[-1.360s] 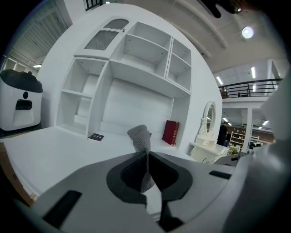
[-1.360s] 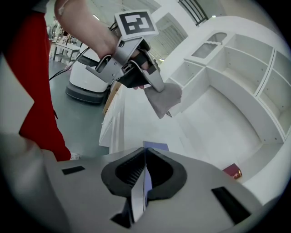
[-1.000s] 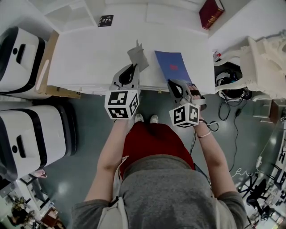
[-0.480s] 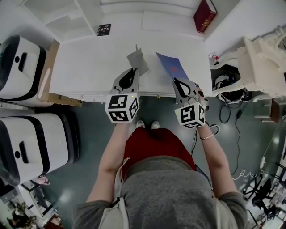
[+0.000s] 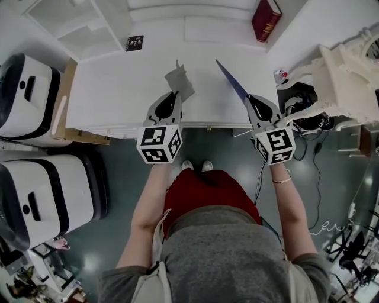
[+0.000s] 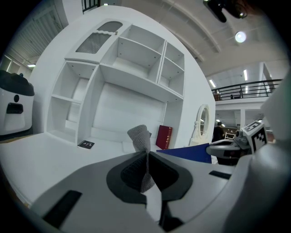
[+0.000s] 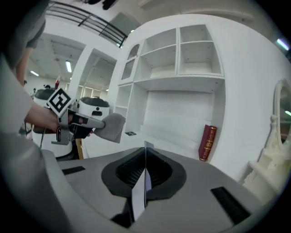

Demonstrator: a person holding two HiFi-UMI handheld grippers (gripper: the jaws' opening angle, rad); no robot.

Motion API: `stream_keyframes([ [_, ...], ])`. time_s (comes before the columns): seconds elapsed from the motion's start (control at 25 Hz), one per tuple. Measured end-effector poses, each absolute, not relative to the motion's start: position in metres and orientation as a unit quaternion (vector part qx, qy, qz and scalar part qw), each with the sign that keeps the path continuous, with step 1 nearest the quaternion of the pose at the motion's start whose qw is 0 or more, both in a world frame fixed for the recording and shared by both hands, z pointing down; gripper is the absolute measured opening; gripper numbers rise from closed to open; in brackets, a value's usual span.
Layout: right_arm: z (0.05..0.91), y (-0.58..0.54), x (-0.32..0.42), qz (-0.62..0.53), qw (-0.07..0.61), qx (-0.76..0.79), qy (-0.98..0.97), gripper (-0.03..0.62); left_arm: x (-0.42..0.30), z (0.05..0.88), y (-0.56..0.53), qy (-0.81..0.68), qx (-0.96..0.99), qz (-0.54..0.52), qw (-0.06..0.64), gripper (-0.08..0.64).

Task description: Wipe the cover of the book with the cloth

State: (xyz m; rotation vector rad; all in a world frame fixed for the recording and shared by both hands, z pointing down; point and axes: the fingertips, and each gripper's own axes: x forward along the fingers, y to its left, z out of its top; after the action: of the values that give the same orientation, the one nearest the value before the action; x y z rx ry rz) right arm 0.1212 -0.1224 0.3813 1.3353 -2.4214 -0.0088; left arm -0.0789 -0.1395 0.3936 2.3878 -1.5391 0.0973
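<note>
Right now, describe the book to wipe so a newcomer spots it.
Look at the white desk's front right edge. The right gripper holds a thin blue book tilted up on edge there; the other book, thick and red, stands at the back.

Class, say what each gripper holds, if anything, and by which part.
Left gripper: grey cloth, pinched at its lower end. Right gripper: blue book, clamped by its near edge.
</note>
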Motion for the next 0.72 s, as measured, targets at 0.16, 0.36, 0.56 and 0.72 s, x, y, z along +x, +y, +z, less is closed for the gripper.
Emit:
stream_keyframes([
  [0.16,0.377,-0.124,0.142,0.062,0.128,0.482,-0.865,0.029,-0.078,0.391,-0.138,-0.535,0.831,0.033,0.146,0.025],
  [0.36,0.371,-0.118,0.152,0.121,0.066,0.469,-0.873,0.029,-0.085,0.385,-0.134,-0.539,0.830,0.030,0.142,0.025],
  [0.56,0.374,-0.114,0.147,0.192,-0.011,0.430,-0.882,0.029,-0.095,0.381,-0.128,-0.544,0.827,0.025,0.140,0.025],
  [0.72,0.378,-0.117,0.144,0.264,-0.075,0.397,-0.876,0.029,-0.099,0.380,-0.123,-0.541,0.828,0.023,0.146,0.025],
])
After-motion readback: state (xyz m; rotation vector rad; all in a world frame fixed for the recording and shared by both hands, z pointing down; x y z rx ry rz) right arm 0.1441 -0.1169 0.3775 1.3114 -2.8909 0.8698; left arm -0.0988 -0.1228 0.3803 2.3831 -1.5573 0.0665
